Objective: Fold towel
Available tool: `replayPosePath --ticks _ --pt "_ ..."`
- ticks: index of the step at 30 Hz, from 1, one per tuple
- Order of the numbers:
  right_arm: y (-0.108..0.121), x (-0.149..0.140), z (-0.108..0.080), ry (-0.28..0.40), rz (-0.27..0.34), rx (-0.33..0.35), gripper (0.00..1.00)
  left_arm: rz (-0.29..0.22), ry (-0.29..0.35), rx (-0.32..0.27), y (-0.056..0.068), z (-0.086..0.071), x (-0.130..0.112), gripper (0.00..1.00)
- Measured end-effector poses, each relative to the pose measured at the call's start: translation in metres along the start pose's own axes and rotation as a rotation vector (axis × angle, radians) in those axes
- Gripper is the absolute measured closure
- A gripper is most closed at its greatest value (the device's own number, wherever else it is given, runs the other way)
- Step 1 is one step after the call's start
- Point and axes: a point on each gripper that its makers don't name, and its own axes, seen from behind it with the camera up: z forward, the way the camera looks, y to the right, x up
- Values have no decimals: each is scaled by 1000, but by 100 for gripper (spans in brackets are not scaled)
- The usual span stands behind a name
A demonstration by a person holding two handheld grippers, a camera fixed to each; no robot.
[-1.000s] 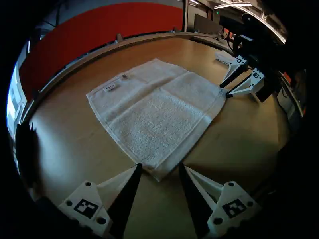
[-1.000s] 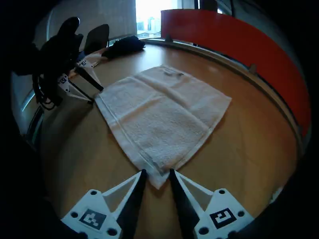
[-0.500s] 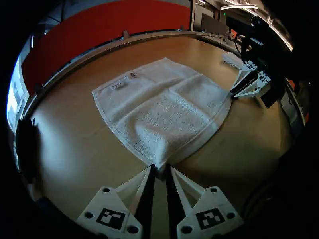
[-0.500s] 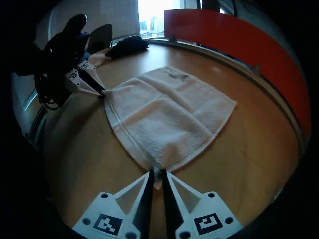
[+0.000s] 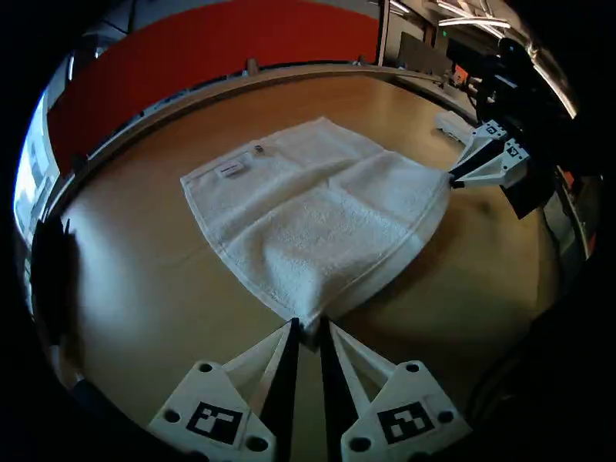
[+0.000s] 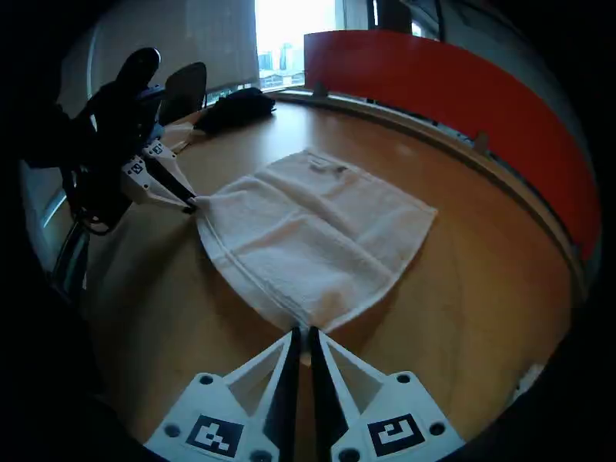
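A white towel (image 5: 316, 208) lies spread on the wooden table (image 5: 146, 262), a small label near its far edge. In the left gripper view my left gripper (image 5: 308, 329) is shut on the towel's near corner, which is pulled up a little. The right gripper (image 5: 453, 182) pinches the corner at the right of that view. In the right gripper view my right gripper (image 6: 302, 336) is shut on the near corner of the towel (image 6: 316, 235), and the left gripper (image 6: 191, 205) holds the corner at the left. The edge between both held corners is lifted off the table.
A red panel (image 5: 215, 46) runs along the table's far rim (image 5: 231, 81). A dark bundle (image 6: 235, 108) and a chair back (image 6: 185, 88) sit at the far left in the right gripper view, below a bright window (image 6: 292, 35). Bare wood surrounds the towel.
Both grippers went from open around the towel's corners to shut on them, then lifted the held edge slightly. The towel has bunched and drawn in toward the grippers.
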Motion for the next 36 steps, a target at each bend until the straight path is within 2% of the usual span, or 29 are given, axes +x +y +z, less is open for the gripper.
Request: replayPosePath --ticks 9,24,36 --pt "2 15 -20 36 34 -13 91 -56 16 -10 5 -19 15 82" --pt "-8 48 -61 76 22 -6 91 -81 52 0 12 -62 46 82" --pt "-17 65 -89 92 11 10 91 -106 63 -10 24 -90 54 82"
